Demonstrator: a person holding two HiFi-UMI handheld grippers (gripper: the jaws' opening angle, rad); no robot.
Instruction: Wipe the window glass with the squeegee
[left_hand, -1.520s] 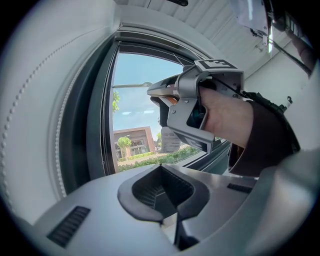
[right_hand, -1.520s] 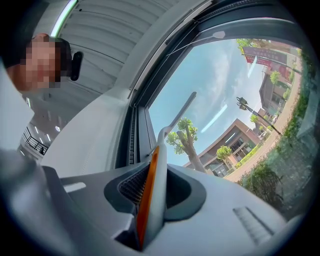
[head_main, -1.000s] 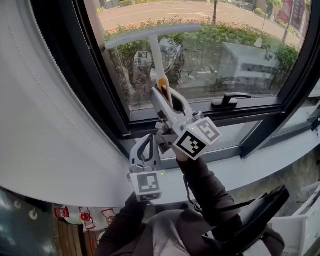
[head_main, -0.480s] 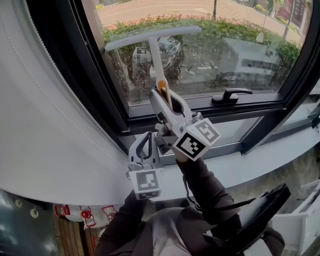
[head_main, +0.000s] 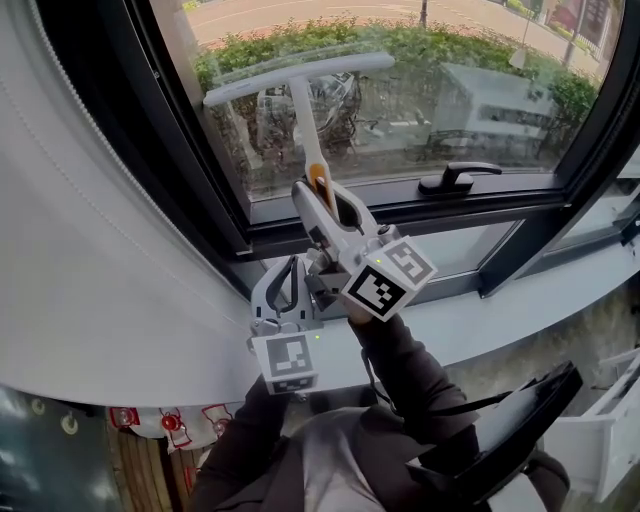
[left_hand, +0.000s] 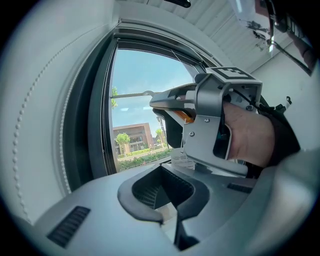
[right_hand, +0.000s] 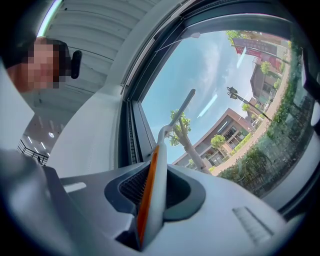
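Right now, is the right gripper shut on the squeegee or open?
Shut on it: the right gripper clamps the squeegee by its white-and-orange handle, with the jaws pressing on both sides.

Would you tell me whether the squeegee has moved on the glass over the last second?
Yes. The squeegee has slid slightly downward, closer to the window handle.

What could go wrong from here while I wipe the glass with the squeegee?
1. The right gripper pinches the squeegee only at its handle end, far from the blade. Pressure on the glass may twist it in the jaws.
2. The left gripper sits shut just below the right one, so a downward stroke could knock them together.
3. The blade's left tip is near the frame and may catch.
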